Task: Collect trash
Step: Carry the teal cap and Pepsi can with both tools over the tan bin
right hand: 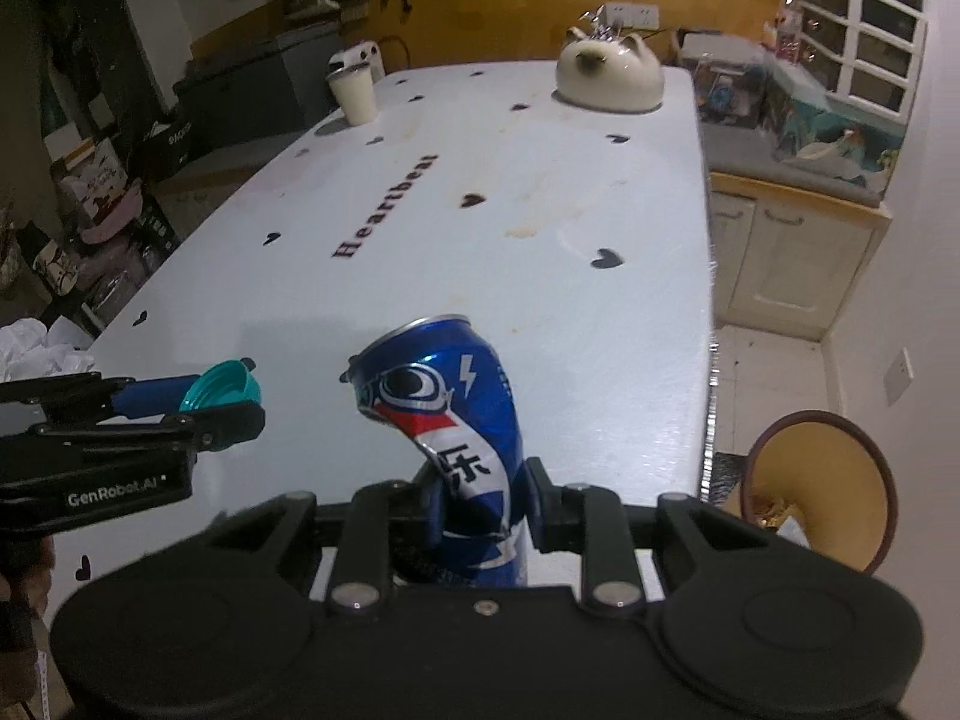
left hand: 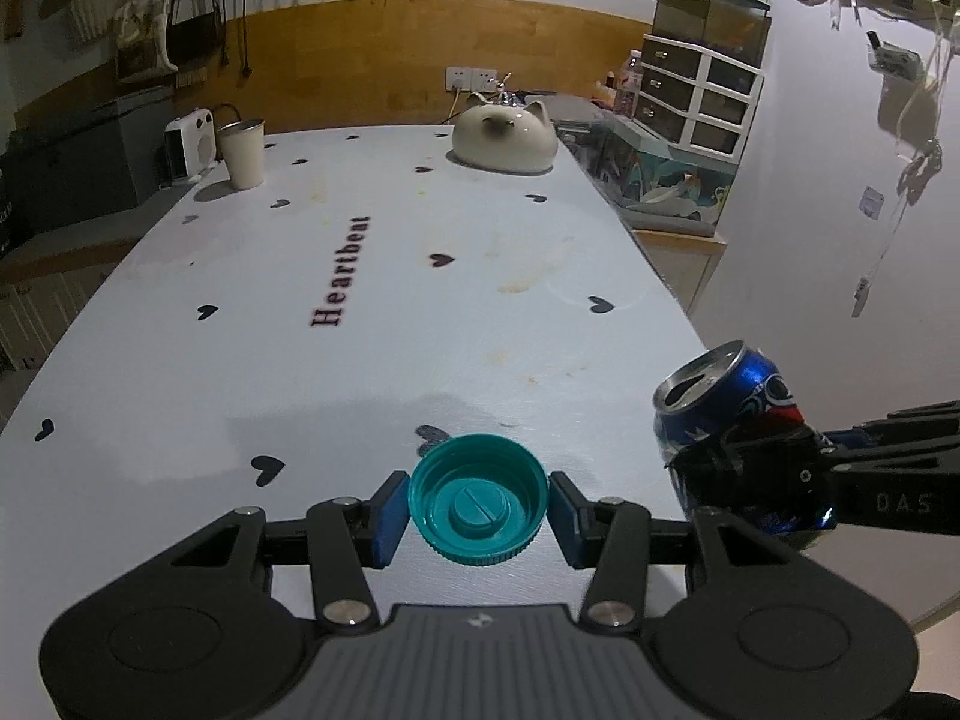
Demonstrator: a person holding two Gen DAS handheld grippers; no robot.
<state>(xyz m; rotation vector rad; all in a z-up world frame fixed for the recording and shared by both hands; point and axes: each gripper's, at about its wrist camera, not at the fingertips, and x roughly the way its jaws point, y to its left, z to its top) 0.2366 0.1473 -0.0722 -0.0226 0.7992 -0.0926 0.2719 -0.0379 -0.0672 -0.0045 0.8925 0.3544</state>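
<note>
The long white table [left hand: 180, 360] printed with black hearts spreads ahead of and beneath both grippers. At its far end, ahead of the left gripper [left hand: 479, 510], sits a cream cat-shaped ceramic pot [left hand: 504, 141]; left of that stands a pale metal cup [left hand: 243, 153]. The right gripper [right hand: 480, 501] is clamped on a crumpled blue aluminium drink can [right hand: 447, 420], lifted off the table. The left gripper's blue pads [left hand: 390, 516] pinch a round teal plastic bottle cap [left hand: 479, 498], hollow side up.

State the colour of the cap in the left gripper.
Teal cap, clearest in the left wrist view.
</note>
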